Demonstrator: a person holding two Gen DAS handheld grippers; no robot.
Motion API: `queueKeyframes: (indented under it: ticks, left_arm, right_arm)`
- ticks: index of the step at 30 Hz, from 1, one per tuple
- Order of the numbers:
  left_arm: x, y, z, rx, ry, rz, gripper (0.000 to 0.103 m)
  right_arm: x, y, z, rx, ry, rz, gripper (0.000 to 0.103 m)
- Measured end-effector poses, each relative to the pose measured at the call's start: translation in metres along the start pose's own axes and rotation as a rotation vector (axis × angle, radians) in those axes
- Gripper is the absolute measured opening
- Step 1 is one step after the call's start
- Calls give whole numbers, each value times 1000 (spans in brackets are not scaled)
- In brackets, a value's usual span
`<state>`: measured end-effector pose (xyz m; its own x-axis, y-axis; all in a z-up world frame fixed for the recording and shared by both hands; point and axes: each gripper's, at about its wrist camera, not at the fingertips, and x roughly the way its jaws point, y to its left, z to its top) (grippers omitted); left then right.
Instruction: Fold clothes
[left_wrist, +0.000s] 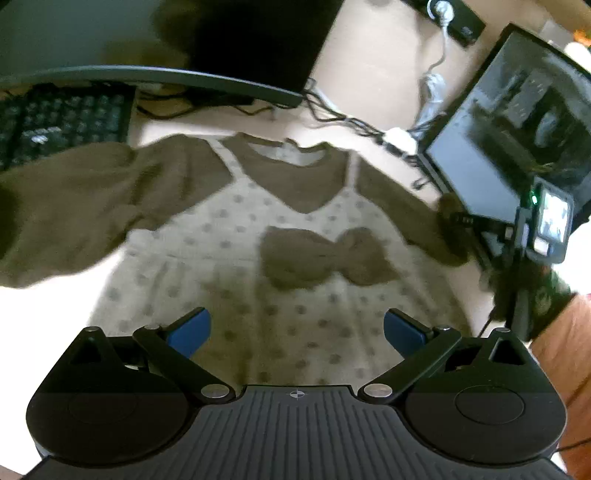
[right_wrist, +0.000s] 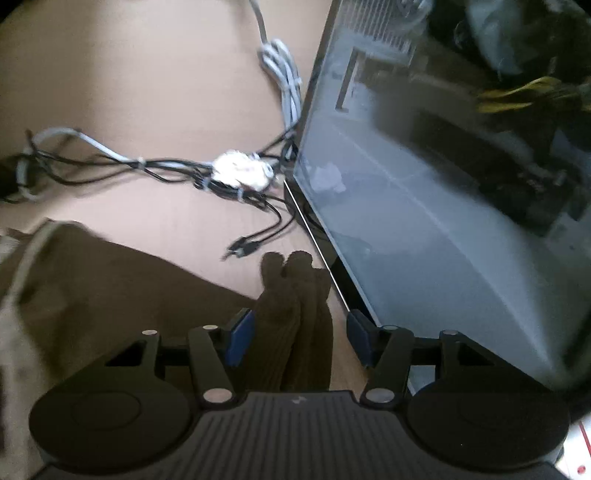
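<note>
Left wrist view: garment (left_wrist: 236, 236) lies flat on the tabletop (left_wrist: 369, 74), front up, neck far, hem near. Cream dotted bodice, brown bow (left_wrist: 325, 258) right of centre, brown sleeves out to either side. Long axis of the body runs near to far, straight along my line of sight. Left gripper (left_wrist: 297, 328) hovers over the hem area, jaws wide apart, nothing between them; blue pads (left_wrist: 190, 332) frame the lower bodice. Left sleeve (left_wrist: 66, 218) spreads broad to the left, well apart from these jaws. Right sleeve (left_wrist: 413, 218) runs out to the right toward the monitor (left_wrist: 517, 129), and the right gripper (left_wrist: 448, 214) sits at its end. Keyboard (left_wrist: 62, 122) far left, cables (left_wrist: 351, 122) beyond the collar.

Right wrist view: right gripper (right_wrist: 299, 339) has the ribbed cuff (right_wrist: 291, 314) of the right sleeve standing between its pads. Jaws part-way apart: left pad looks to touch the fabric, a gap shows on the right side, so I cannot tell whether the grip is made. Cuff tip points far, past the jaws; sleeve body trails off left toward the bodice. Monitor edge is just beside the right pad; cable ends (right_wrist: 243, 251) lie near, beyond the cuff.

My judgement: the right hand is nearer the work. The sleeve's axis runs left to right, so the fold should carry the cuff left, across the bodice.
</note>
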<state>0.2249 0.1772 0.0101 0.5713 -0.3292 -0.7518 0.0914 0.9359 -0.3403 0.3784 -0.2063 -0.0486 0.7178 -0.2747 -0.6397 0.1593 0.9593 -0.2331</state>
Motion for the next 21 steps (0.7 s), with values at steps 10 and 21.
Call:
queueKeyframes:
  ticks: [10,21]
  left_arm:
    - [1,35,0,-135,-25,29,102]
    - [-16,54,-5,-192,-54,34,102]
  right_arm:
    - [-70,3,44,13,-151,216,6]
    - [-190,181,45,-474,-545,687,8]
